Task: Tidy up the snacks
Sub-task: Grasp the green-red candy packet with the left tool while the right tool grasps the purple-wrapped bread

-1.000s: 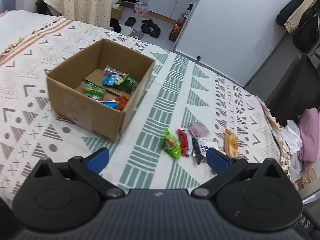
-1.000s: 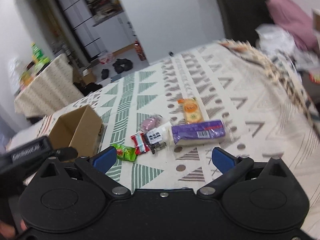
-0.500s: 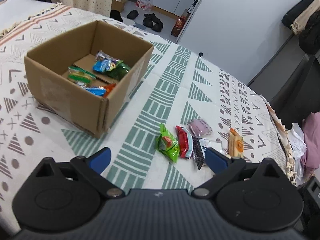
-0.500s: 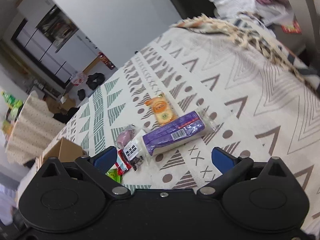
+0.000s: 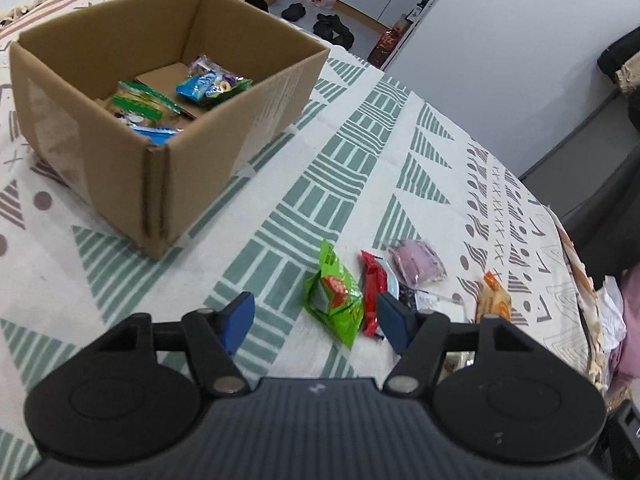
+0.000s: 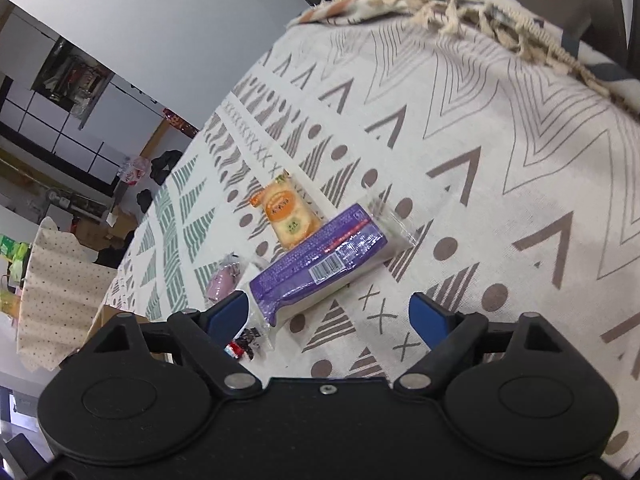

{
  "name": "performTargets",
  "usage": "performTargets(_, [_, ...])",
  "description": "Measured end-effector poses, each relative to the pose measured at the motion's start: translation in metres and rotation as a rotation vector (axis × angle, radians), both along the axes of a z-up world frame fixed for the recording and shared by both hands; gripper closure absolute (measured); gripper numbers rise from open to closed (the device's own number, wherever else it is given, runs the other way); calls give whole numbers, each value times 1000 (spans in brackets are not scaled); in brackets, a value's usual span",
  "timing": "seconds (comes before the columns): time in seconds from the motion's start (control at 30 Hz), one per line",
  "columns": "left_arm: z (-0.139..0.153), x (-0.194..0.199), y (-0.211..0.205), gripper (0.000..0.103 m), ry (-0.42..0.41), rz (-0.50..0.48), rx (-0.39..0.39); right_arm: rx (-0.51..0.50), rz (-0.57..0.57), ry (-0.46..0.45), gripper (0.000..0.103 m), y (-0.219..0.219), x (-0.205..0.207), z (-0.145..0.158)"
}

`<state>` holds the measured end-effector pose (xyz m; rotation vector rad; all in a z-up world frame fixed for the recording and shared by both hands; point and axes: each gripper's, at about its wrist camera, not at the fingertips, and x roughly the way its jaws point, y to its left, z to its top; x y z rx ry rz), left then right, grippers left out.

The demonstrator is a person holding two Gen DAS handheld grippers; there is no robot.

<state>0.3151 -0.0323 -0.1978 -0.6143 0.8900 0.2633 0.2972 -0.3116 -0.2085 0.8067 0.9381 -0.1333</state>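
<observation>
Your left gripper [image 5: 316, 322] hangs over the patterned tablecloth [image 5: 328, 184] with its jaws closing and nothing yet clamped; the green snack packet [image 5: 334, 296] lies ahead, between the blue pads, which do not press on it. Beside it, the red packet [image 5: 372, 292] is partly covered by your right-hand pad. The pink packet [image 5: 418, 266] lies just beyond. A dark packet with a white label [image 5: 430, 300] is largely cut off by the finger linkage; its print cannot be read. The orange packet [image 5: 494, 300] sits at the row's far end. The cardboard box [image 5: 200, 148] stands open, well apart from the row, already holding several wrappers; its near wall hides part of the contents.

Your right gripper [image 6: 328, 314] is also closing, still released. The purple packet [image 6: 320, 264] lies between and ahead of the pads, its lower end beside the left-hand pad; whether they touch cannot be told. The gripper body hides the packets nearest you.
</observation>
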Motion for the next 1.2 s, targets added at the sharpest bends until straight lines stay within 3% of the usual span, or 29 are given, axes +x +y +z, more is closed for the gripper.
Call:
performTargets(0.37, [-18, 27, -8, 46, 22, 12, 21, 35, -15, 43, 20, -1, 22, -21])
performTargets(0.43, [-18, 28, -8, 65, 26, 15, 29, 38, -17, 49, 20, 0, 25, -24])
performTargets(0.5, [-18, 26, -5, 69, 16, 0, 3, 41, -14, 44, 20, 2, 29, -26])
performTargets(0.8, [-10, 6, -2, 70, -11, -54, 2, 16, -41, 25, 20, 4, 47, -31])
performTargets(0.93, [-6, -5, -1, 70, -17, -79, -1, -53, -53, 17, 20, 9, 58, -32])
performTargets(1.0, [-5, -8, 2, 70, -14, -81, 3, -118, -25, 30, 24, 17, 62, -32])
performTargets(1.13, [-1, -11, 7, 70, -7, -79, 11, -241, 16, 73, 58, 23, 60, -28])
performTargets(1.2, [2, -13, 10, 70, -8, -77, 13, -243, 20, 76, 64, 20, 57, -26])
